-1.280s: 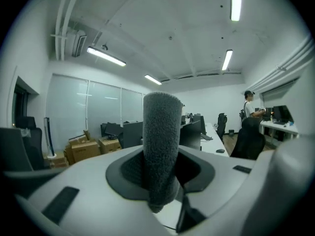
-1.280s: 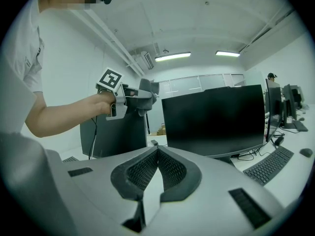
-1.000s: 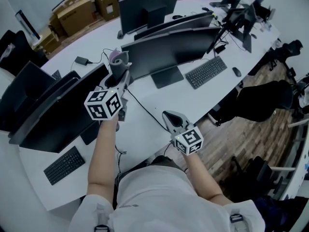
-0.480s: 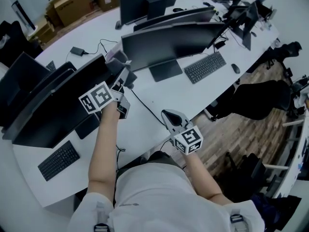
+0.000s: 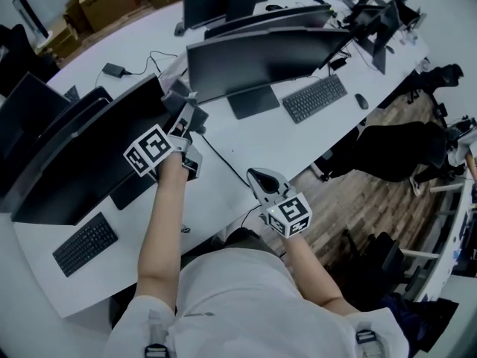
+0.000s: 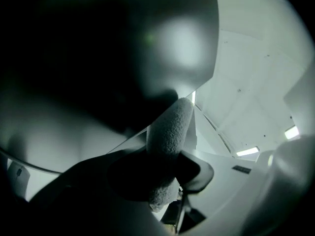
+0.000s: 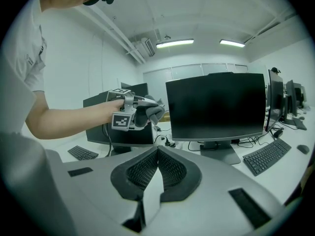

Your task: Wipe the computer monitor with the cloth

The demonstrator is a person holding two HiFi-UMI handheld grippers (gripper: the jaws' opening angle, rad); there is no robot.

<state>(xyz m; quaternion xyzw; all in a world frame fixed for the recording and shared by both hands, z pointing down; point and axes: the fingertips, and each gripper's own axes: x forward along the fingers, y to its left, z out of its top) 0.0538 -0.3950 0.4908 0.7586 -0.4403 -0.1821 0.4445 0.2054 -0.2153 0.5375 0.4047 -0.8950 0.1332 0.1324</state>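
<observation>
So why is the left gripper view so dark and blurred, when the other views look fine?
Left gripper view: the monitor sits close to the lens, dark and out of focus with a soft glare patch; only the cloth looks sharp. Right gripper view: bright ceiling lamps, sharp, edges bent. Head view: even light, curved desk.

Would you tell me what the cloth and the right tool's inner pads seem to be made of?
The cloth looks like soft grey fleece or microfibre: nubbly, matte surface. The pads of the right tool look like dark rubber or plastic, with a fine moulded grid; which is unclear.
</observation>
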